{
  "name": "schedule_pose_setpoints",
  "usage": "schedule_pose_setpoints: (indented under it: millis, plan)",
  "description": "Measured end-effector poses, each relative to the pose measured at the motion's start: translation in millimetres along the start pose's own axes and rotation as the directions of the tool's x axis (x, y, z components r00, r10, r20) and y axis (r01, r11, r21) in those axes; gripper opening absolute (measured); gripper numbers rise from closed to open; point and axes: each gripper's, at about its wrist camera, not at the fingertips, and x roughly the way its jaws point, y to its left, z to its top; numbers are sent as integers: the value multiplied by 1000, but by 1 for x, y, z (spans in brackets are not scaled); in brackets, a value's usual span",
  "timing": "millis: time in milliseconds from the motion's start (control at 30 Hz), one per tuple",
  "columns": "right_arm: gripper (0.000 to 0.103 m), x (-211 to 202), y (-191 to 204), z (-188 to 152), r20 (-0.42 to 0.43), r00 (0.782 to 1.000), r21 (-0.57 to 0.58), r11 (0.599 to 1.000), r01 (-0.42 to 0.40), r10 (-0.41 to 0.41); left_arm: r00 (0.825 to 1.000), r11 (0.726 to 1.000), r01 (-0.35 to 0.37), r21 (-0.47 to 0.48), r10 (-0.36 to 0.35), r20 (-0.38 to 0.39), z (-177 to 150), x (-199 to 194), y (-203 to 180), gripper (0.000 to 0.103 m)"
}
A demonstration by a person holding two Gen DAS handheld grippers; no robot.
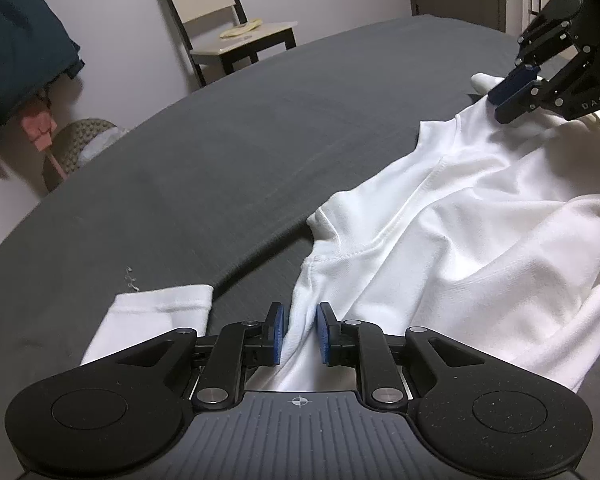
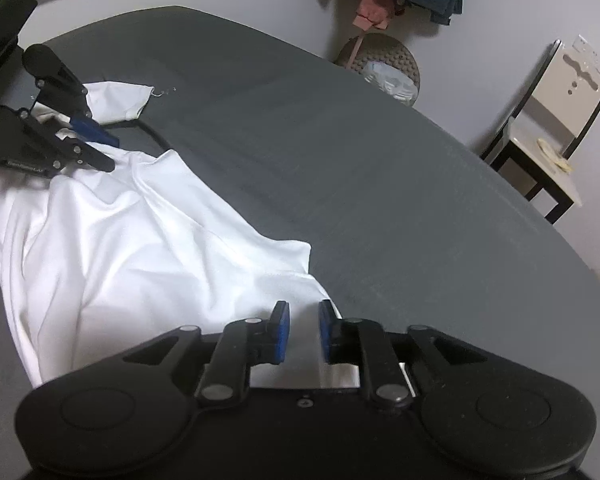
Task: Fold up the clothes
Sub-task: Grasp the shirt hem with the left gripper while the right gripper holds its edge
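White shirt [image 1: 460, 216] rumpled on bed [image 1: 220, 140]. Left gripper [image 1: 300, 330] jaws part-open, sleeve fabric between; right gripper [image 2: 304, 330] jaws part-open over hem, grip unclear. Risk: thin cloth slips, fold skews.

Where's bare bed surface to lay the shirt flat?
Free: the grey bedspread between the white shirt and the chair. Crowded: the shirt's side, where the left gripper and right gripper work.

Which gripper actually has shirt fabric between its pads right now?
The left gripper: a ridge of the white shirt runs up between its pads, jaws not fully closed. The right gripper has only a gap above the cloth.
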Motion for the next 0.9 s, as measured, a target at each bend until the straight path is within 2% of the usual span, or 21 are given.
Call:
schedule_pose_setpoints:
  millis: [33, 100, 233, 400, 567, 667, 733, 767, 800, 833, 900]
  plan:
    - [27, -1, 0, 1, 4, 1000, -1, 1000, 9, -9, 1000, 1000, -7, 6, 7, 4, 0, 0, -1, 23]
    - [30, -2, 0, 2, 13, 1000, -4, 1000, 26, -26, 1000, 1000, -7, 14, 6, 5, 1, -1, -2, 23]
    - [30, -4, -1, 6, 31, 998, -9, 998, 62, -61, 1000, 1000, -11, 18, 10, 18, 2, -5, -3, 23]
    - [29, 2, -10, 5, -24, 999, 26, 999, 29, -28, 999, 1000, 19, 15, -20, 40, 3, -8, -1, 24]
    - [29, 3, -11, 2, -29, 999, 37, 999, 17, -16, 999, 1000, 30, 3, -30, 40, -2, -3, 0, 23]
    - [25, 5, -11, 0, -29, 1000, 42, 999, 11, -10, 998, 999, 40, -4, -40, 38, -3, -3, 0, 23]
    - [22, 9, -10, -1, -37, 999, 33, 999, 14, -13, 998, 998, 55, -9, -54, 26, -3, -2, 0, 8]
    - [21, 11, -10, -2, -41, 999, 29, 999, 15, -14, 998, 999, 51, 0, -51, 21, -3, -2, -1, 7]
    - [17, 12, -10, -3, -42, 999, 31, 999, 16, -14, 999, 999, 49, 8, -49, 17, -4, -2, -2, 2]
    - [10, 14, -10, -5, -42, 999, 33, 999, 16, -15, 999, 999, 46, 13, -46, 17, -3, -2, -3, 2]
    - [6, 15, -9, -7, -33, 999, 42, 999, 19, -18, 1000, 1000, 16, 21, -17, 27, -3, -4, -6, 2]
